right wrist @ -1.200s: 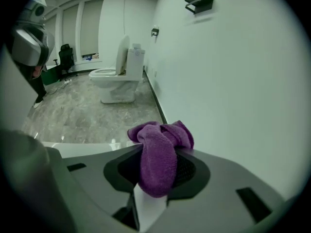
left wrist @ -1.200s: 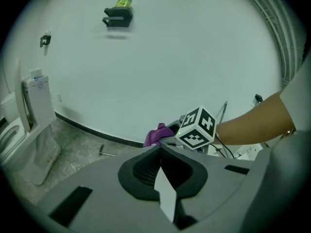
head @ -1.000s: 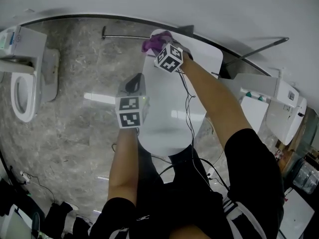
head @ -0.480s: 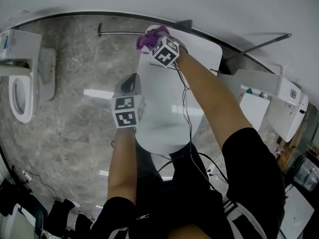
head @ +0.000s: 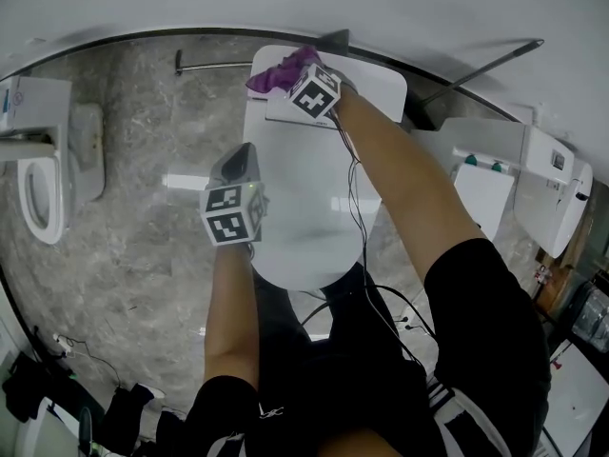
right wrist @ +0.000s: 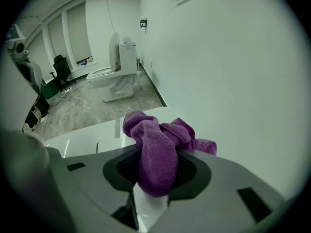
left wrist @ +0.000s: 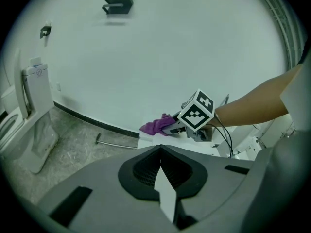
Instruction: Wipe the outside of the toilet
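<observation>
Standing over a white toilet (head: 314,198), lid down, at the centre of the head view; reaching forward with both arms. Right gripper (head: 293,82) out at 12 o'clock over the rear of the toilet, close to the wall (head: 285,3); jaws clamped on a bunched purple cloth (head: 276,72), nearly together with only the fabric between them. In the right gripper view, folds of the cloth bulging up and out of the jaws; one tail trailing toward 3 o'clock; the white top of the toilet just beyond, toward 9 o'clock. Cloth sitting at the toilet's rear left corner, at 11 o'clock from that gripper's marker cube; touching the surface or just above it, cannot tell. Left gripper (head: 245,155) held at 9 o'clock of the lid, just beside the toilet's left edge and well apart from the cloth; jaws closed together, gripping nothing, pointing toward 12 o'clock. From the left gripper view, the cloth dead ahead at 12 o'clock beyond the closed jaws, poking out at 9 o'clock from the right gripper. Grey marbled floor (head: 143,265) all round; a metal bar (head: 209,63) lying along the foot of the wall at 11 o'clock; a second toilet (head: 76,150) at 9 o'clock, bowl showing; more white fixtures (head: 533,184) at 3 o'clock.
</observation>
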